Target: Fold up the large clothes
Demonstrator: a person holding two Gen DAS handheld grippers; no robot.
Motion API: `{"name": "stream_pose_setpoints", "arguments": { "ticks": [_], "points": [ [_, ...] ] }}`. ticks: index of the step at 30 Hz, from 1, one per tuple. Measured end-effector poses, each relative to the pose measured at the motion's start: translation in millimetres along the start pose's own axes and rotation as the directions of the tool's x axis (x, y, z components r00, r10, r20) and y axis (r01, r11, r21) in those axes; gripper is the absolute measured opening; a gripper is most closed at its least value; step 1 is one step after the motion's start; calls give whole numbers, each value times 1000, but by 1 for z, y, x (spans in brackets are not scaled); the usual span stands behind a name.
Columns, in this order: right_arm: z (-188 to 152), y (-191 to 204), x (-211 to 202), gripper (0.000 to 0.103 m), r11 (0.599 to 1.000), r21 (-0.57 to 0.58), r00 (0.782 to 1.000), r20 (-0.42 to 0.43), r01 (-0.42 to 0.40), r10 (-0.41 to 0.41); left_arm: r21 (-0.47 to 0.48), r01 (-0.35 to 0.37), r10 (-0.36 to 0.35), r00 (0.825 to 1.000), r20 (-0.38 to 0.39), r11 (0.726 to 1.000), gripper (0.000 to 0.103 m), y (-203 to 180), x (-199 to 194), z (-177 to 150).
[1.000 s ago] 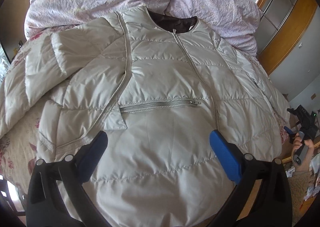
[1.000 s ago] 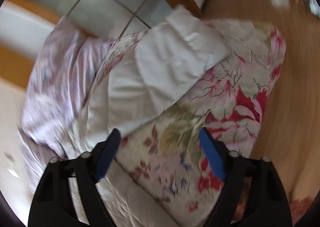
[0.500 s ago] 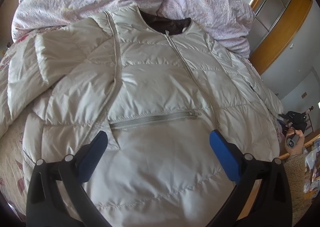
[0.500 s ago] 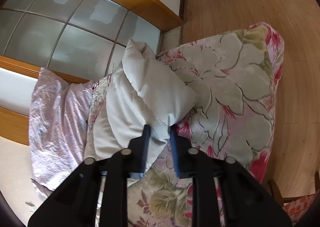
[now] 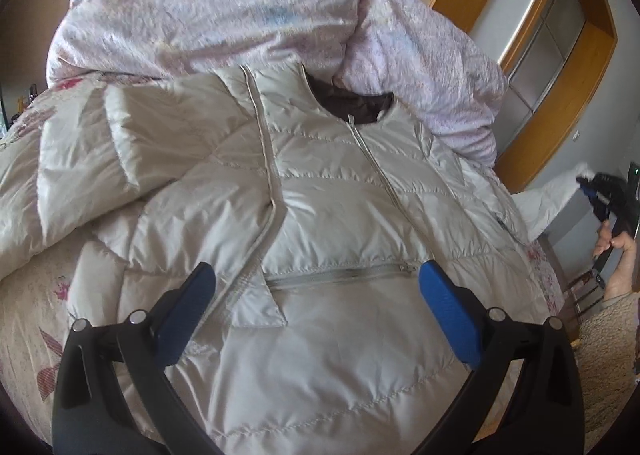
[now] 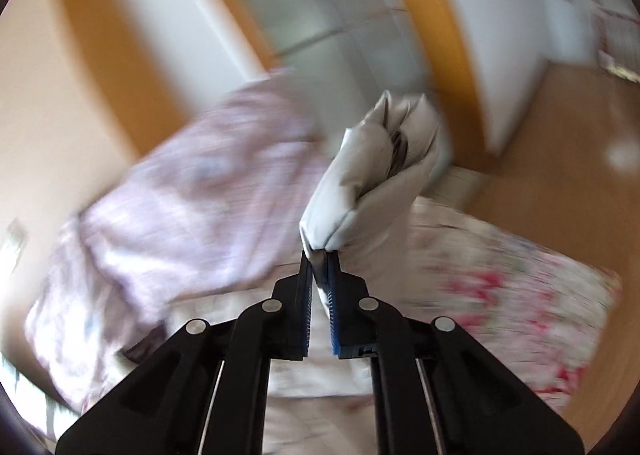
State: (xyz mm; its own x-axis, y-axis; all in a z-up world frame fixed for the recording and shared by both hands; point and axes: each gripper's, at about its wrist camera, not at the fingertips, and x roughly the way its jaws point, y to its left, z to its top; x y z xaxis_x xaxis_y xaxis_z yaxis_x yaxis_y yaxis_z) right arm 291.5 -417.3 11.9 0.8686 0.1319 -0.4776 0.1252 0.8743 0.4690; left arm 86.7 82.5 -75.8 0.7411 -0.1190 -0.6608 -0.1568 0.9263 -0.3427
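A large cream quilted jacket (image 5: 328, 223) lies front up on the bed, its left sleeve (image 5: 104, 159) folded in across the body. My left gripper (image 5: 316, 287) hangs open and empty above the jacket's lower front, near the chest zip pocket. My right gripper (image 6: 320, 255) is shut on the cuff end of the jacket's right sleeve (image 6: 372, 183) and holds it lifted off the bed. In the left wrist view the right gripper (image 5: 600, 191) shows at the far right with the sleeve (image 5: 552, 199) raised. The right wrist view is motion-blurred.
A crumpled lilac duvet (image 5: 224, 11) is piled at the head of the bed behind the collar. The floral bedsheet (image 5: 32, 319) shows at the left. A wooden-framed wardrobe (image 5: 560, 55) stands to the right, with wooden floor (image 6: 568, 159) beyond the bed's edge.
My right gripper closed on the right sleeve's cuff and lifted it up off the bed. My left gripper stayed open, drifting slightly over the jacket.
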Motion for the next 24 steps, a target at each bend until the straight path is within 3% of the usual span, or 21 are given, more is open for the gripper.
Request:
{"name": "stream_pose_setpoints", "arguments": {
  "ticks": [4,8,11,14,17,21,24],
  "points": [
    [-16,103,-2,8,960,-181,977,-53,-214,208,-9,-78,78,991,111,997,101,8,-22,-1],
    [-51,178,3,8,872,-268,911,-174,-408,373,-63,-73,80,989,122,995,101,25,-36,3],
    [-86,219,19,8,822,-275,857,-297,-499,421,-109,-50,62,992,112,993,101,40,-43,2],
    [-132,251,36,8,782,-294,809,-419,-550,412,-133,-61,78,990,120,989,101,50,-49,-1],
    [-179,269,55,8,770,-310,779,-516,-557,357,-145,-66,86,988,132,987,101,55,-55,-3],
    [-234,278,78,8,765,-401,788,-576,-503,216,-146,-85,106,984,140,986,101,57,-62,-5],
    [-274,278,96,10,728,-515,797,-600,-453,71,-148,-92,113,984,137,985,101,58,-65,-6]
  ]
}}
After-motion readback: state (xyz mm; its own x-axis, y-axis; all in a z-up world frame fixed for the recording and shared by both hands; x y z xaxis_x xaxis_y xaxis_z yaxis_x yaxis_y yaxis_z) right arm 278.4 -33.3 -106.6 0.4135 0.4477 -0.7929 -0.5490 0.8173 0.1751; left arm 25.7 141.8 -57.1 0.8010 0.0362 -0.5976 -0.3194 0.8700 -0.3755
